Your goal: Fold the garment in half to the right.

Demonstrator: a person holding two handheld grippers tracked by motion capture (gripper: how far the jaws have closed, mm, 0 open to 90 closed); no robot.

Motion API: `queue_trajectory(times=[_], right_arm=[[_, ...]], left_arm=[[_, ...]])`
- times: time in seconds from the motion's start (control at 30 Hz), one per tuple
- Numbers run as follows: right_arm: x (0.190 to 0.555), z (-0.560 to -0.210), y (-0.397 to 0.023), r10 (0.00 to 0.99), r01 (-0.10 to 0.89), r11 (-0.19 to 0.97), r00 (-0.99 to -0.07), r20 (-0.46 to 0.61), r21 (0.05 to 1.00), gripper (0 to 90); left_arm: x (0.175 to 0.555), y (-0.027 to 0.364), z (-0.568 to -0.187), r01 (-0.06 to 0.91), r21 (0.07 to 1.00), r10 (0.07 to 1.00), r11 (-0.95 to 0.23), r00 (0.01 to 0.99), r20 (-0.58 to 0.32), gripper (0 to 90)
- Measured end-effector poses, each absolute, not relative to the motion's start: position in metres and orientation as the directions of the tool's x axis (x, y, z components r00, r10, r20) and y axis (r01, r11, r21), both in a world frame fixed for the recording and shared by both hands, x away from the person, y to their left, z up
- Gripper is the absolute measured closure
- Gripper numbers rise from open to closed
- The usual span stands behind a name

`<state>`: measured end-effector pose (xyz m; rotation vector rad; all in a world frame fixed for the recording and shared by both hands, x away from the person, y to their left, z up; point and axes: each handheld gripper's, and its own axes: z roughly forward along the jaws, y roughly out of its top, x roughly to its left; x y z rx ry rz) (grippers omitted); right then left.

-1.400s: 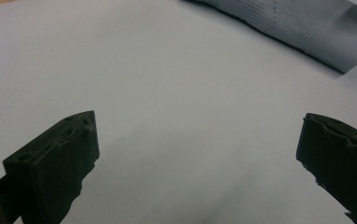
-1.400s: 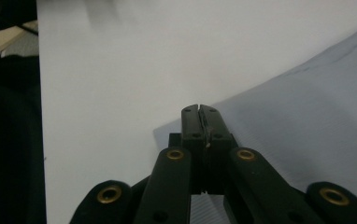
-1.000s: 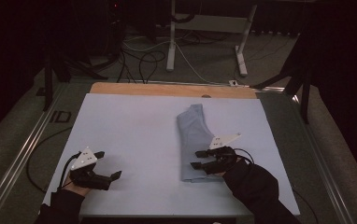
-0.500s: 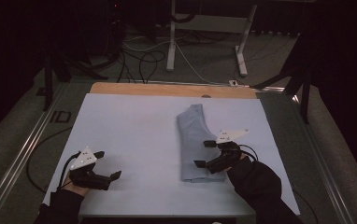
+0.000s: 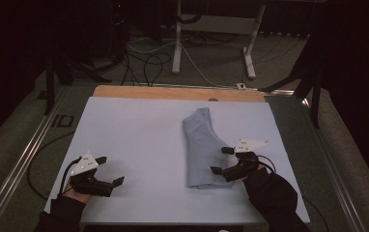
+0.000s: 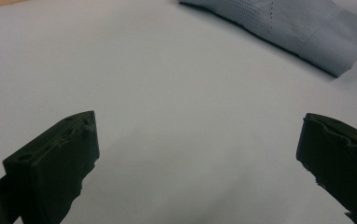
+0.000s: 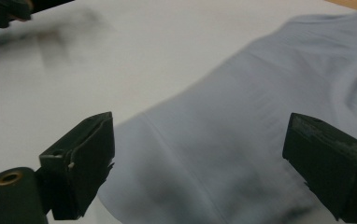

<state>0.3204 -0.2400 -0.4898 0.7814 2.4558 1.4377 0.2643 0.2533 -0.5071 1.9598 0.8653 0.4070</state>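
A folded pale blue garment lies flat on the white table cover, right of centre. It also appears in the left gripper view as the blue garment at the top, and as blurred blue cloth under the jaws in the right gripper view. My right gripper hovers at the garment's near right corner; its jaws have just been opening and stand wide, with nothing pinched between them. My left gripper rests near the table's front left, open over bare cover.
A wooden strip borders the table's far edge. Metal rails run along the left side. Beyond the table stand white stand legs and loose cables on the floor.
The right gripper has slid to the right, off the garment's middle towards its near right corner, and its jaws have spread. The left gripper has stayed put.
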Motion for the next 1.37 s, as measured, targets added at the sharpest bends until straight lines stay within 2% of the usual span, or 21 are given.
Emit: queue_trajectory(times=[0.4,0.67,0.9,1.37], right_arm=[[0.309,-0.506,-0.278,0.638,0.398,0.352,-0.765,0.094,0.847,9.3],[0.293,-0.514,-0.289,0.687,0.415,0.325,-0.721,0.090,0.850,9.3],[0.286,-0.520,-0.290,0.701,0.396,0.345,-0.712,0.048,0.851,9.3],[0.289,-0.524,-0.293,0.729,0.409,0.336,-0.683,0.040,0.849,9.3]], left_arm=[[0.265,0.255,-0.510,0.414,0.853,0.744,-0.318,0.667,-0.047,0.4],[0.265,0.254,-0.510,0.405,0.858,0.751,-0.317,0.660,-0.034,0.4],[0.264,0.253,-0.512,0.404,0.855,0.746,-0.324,0.665,-0.031,0.4],[0.263,0.250,-0.513,0.391,0.854,0.739,-0.342,0.674,-0.013,0.4]])
